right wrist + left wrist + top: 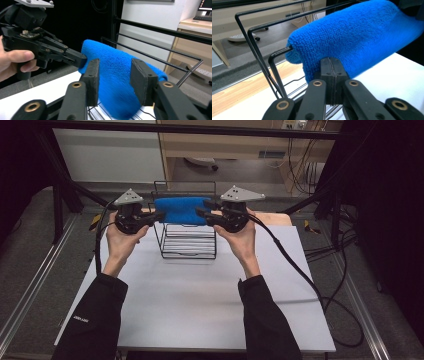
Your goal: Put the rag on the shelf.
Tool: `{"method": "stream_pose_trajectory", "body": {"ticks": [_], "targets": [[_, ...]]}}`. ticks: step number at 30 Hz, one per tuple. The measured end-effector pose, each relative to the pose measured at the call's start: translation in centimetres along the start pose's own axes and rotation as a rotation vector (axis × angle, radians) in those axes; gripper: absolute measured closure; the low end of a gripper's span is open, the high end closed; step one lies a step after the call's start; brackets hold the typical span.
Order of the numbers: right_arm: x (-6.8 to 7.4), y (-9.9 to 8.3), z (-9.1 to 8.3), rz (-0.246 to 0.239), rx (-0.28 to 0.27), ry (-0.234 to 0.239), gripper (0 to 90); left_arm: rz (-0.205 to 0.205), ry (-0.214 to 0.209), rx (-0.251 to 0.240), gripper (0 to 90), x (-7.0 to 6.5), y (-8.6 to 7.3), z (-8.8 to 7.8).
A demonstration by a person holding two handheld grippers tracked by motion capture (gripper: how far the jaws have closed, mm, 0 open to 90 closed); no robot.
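Work in hand: a blue terry cloth towel (181, 210) was being draped over the top bar of a black wire rack (189, 251) standing on the white table (200, 300).
Towel position: it was hung across the upper bar of the rack, at the far side of the table, between the two grippers.
Advice on the step: the towel was best left evenly balanced over the bar, with both ends released gently, so that it would not be dragged off; the jaws were to be kept clear of the wires.
Left gripper (331, 75): its jaws were seen pressed fully together just below the towel's end; whether a fold of cloth was pinched could not be told.
Right gripper (115, 80): its jaws were partly parted, with the towel's other end between them; the pads appeared not to press on it.
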State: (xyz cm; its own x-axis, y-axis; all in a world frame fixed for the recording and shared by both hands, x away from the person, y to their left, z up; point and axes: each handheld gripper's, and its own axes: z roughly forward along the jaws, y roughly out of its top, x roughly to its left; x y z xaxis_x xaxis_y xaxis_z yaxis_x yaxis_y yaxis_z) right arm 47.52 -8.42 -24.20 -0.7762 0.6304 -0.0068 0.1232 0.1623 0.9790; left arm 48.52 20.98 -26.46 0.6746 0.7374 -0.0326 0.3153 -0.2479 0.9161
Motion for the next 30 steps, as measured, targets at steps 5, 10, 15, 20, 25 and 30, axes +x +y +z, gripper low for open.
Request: {"method": "stream_pose_trajectory", "body": {"ticks": [5,10,15,20,25,30], "targets": [[0.0,-0.7,0.5,0.014,0.085,-0.02,84.9,0.003,0.001,-0.001,89.8,-0.1,-0.4,0.3],[-0.6,-1.9,1.0,0.066,0.117,-0.04,88.1,0.001,0.007,-0.008,89.7,0.1,-0.8,0.3],[-0.8,-2.3,1.0,0.062,0.115,-0.043,84.1,-0.006,0.004,-0.008,88.8,0.2,-1.1,0.2],[-0.6,-2.2,0.1,0.063,0.086,-0.033,74.1,-0.01,-0.007,-0.007,83.2,0.0,-1.4,-0.4],[-0.8,-2.3,-1.2,0.064,0.084,-0.047,61.1,-0.009,-0.006,0.01,73.0,-0.2,-1.8,-1.1],[-1.0,-2.3,-3.0,0.086,0.084,-0.046,48.2,0.002,-0.004,0.036,62.2,-0.5,-2.5,-1.9]]}}
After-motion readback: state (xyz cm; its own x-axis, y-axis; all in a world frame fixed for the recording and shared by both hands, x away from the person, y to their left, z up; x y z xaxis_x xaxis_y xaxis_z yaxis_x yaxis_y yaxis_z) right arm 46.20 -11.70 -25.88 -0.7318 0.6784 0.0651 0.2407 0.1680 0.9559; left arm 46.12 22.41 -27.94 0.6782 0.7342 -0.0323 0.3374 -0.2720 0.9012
